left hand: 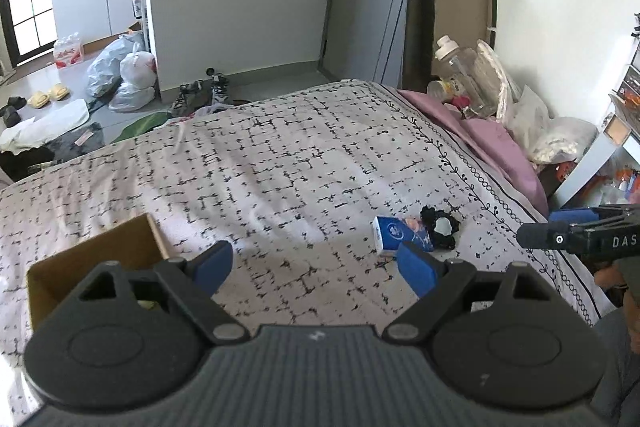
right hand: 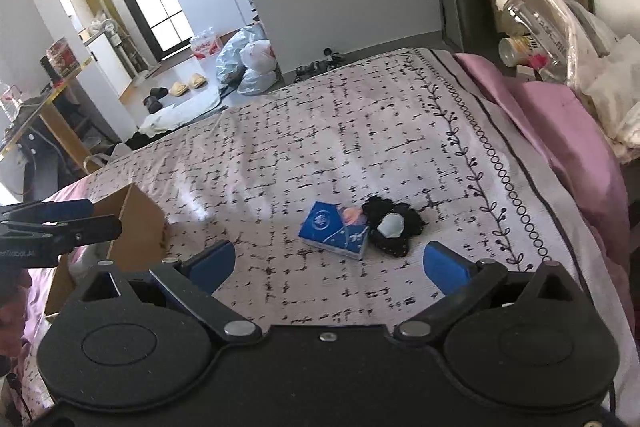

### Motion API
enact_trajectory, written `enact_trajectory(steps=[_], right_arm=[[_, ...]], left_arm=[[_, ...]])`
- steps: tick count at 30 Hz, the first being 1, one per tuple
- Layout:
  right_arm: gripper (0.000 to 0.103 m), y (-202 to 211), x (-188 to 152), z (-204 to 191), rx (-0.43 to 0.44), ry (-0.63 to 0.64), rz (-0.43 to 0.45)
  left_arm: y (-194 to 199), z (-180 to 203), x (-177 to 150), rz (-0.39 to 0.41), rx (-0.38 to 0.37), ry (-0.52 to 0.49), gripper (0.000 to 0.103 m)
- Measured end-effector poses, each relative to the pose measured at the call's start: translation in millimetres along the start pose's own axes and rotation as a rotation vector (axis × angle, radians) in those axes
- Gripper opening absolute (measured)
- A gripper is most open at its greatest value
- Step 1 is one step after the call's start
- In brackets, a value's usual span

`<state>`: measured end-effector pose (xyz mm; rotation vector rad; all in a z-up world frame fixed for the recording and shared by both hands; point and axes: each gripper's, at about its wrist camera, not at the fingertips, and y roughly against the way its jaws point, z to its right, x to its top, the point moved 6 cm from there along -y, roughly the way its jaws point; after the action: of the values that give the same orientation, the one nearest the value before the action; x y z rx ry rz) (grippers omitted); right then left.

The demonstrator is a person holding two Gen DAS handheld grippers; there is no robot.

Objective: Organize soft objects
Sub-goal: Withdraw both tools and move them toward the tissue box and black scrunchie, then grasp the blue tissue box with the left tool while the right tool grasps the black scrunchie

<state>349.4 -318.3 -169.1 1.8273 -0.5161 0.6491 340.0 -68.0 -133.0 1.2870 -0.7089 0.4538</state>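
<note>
Tissue pack, blue with a pink patch, lies flat on the patterned bedspread, touching a crumpled black cloth with a pale piece on top. Left gripper and right gripper both gape wide, holding nothing.

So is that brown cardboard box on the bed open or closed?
Open. The cardboard box has no lid or flaps over its top, and its inner walls show. What lies inside cannot be told from here.

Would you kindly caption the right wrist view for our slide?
Open right hand-held gripper above patterned bedspread, facing blue tissue pack beside black fabric item.
</note>
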Motion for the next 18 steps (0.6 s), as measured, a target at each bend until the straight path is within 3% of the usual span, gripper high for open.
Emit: enact_trajectory(steps=[7, 12, 18], right_arm=[[0.101, -14.3, 3.6, 18.6, -0.025, -0.012, -0.006], [0.091, -27.2, 4.4, 32.2, -0.031, -0.036, -0.023], [0.087, -42.7, 3.4, 52.0, -0.029, -0.089, -0.049]], left_arm=[[-30.1, 13.1, 8.5, -0.031, -0.014, -0.008, 0.088], [-51.8, 23.7, 11.0, -0.062, -0.029, -0.019, 0.088], [-81.5, 39.5, 13.6, -0.092, -0.049, -0.042, 0.088]])
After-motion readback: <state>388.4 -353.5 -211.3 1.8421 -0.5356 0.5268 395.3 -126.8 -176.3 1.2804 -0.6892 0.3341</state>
